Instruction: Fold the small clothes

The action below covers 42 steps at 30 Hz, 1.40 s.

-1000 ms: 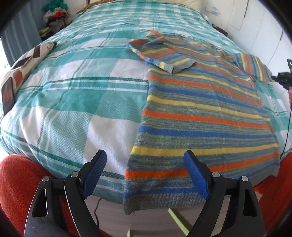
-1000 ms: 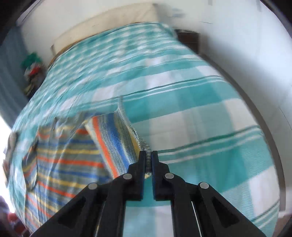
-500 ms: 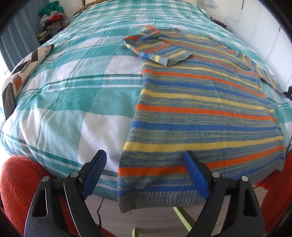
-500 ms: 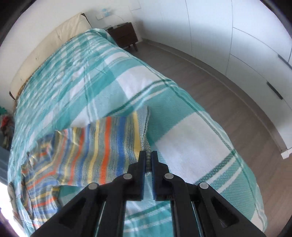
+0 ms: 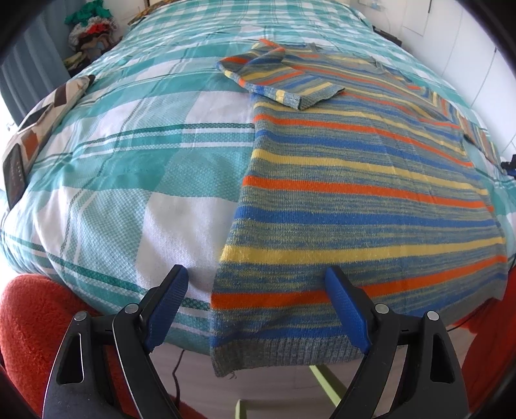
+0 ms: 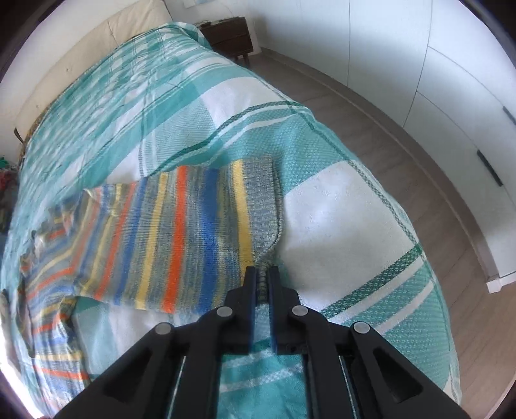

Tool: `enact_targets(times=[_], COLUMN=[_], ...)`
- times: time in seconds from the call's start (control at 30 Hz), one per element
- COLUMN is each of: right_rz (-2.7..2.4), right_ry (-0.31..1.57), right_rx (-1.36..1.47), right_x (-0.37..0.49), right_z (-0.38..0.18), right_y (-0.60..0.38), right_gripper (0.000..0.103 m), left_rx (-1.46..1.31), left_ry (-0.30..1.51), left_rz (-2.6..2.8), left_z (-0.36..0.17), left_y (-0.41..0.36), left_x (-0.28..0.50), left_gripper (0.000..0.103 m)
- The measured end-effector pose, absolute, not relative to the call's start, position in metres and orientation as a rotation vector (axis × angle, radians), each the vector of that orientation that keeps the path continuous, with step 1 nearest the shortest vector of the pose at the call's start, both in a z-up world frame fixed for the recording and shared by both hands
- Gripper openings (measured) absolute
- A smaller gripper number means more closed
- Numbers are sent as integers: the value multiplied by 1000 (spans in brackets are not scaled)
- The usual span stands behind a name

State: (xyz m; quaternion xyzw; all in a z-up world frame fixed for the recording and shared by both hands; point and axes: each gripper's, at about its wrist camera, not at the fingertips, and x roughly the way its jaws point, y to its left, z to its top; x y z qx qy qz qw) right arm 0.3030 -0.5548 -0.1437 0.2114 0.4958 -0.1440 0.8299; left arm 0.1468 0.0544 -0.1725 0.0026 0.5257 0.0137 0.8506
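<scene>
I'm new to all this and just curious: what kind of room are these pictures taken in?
Most likely a bedroom: a bed under a teal checked cover, a dark nightstand beside its head, and white cupboard doors along the wall.

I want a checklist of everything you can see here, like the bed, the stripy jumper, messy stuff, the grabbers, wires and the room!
Surface: bed with teal-and-white checked cover.
Job's things: striped sweater lying flat, hem hanging over the bed's edge; one sleeve folded across the chest, the other sleeve stretched sideways.
Clutter: patterned cushion at the bed's edge; clothes pile beyond it.
Grippers: left gripper open above the hem, holding nothing; right gripper shut on the stretched sleeve's cuff.
Cables: dark cable below the bed's edge.
Surroundings: wooden floor, white cupboards, nightstand.
</scene>
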Motion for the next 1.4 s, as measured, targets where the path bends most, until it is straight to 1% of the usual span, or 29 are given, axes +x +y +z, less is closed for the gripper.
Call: enact_targets(times=[0.03,0.07,0.13,0.23,0.3,0.4,0.43,0.47,0.5,0.53,0.57,0.63,0.7,0.8,0.87,0.97,1.03,1.1,1.13,1.17,1.23,1.27,1.3,1.33,1.4], right_rz=[-308,-311,-282,-129,-41,-175,-237,-279,-341,-394,-436,-405,-277,5,218,457,408,313,267,239,213,210,212,215,217], right_ry=[1033,1005,952,909,977,1132,1146,1122,1086,1051,1037,1034,1050,1115,1165,1275,1342,1324,1304,1279,1215,1193,1174,1156,1153], right_rx=[484,511,515,497,491,336,298,304,307,289,244,185,153,111,134,125,-10,-66,-76,-75,-32,-9,0,-1,-7], right_x=[299,295,299,327,356,381,379,375,368,360,354,340,321,284,254,215,194,181,175,169,162,165,164,163,165], right_z=[-138,-130,-111,-94,-105,-142,-150,-152,-148,-142,-135,-120,-105,-98,-108,-142,-166,-169,-164,-157,-142,-136,-134,-134,-138], right_y=[-562,-568,-573,-565,-555,-546,-550,-557,-563,-566,-564,-549,-517,-439,-383,-312,-291,-293,-296,-298,-301,-303,-301,-298,-291], right_gripper=[32,35,35,35,35,34,19,8,0,1,6,10,10,10,10,11,11,12,18,21,32,35,38,39,39], left_rx=[5,4,6,19,27,35,38,43,47,50,52,53,49,63,107,184,191,158,145,145,165,174,189,213,271], left_ry=[1107,1106,1107,1107,1106,1117,1119,1120,1119,1119,1121,1120,1101,1086,1107,1124,1150,1121,1079,1028,912,858,819,794,794], left_rz=[30,31,32,38,43,47,51,58,64,70,75,75,64,27,3,-3,-16,-34,-50,-62,-84,-114,-149,-181,-239], left_z=[-173,-173,-173,-174,-173,-173,-172,-172,-171,-171,-170,-168,-163,-162,-169,-173,-161,-130,-109,-89,-52,-38,-32,-32,-54], left_y=[54,54,54,50,49,49,49,50,51,52,52,52,49,37,26,16,19,28,31,32,28,23,14,4,-15], left_x=[147,147,147,147,147,145,144,143,142,142,142,144,145,148,151,152,152,152,155,160,178,191,205,220,256], left_gripper=[88,88,88,89,89,89,89,90,90,90,91,90,90,91,91,91,90,89,89,91,94,96,97,97,97])
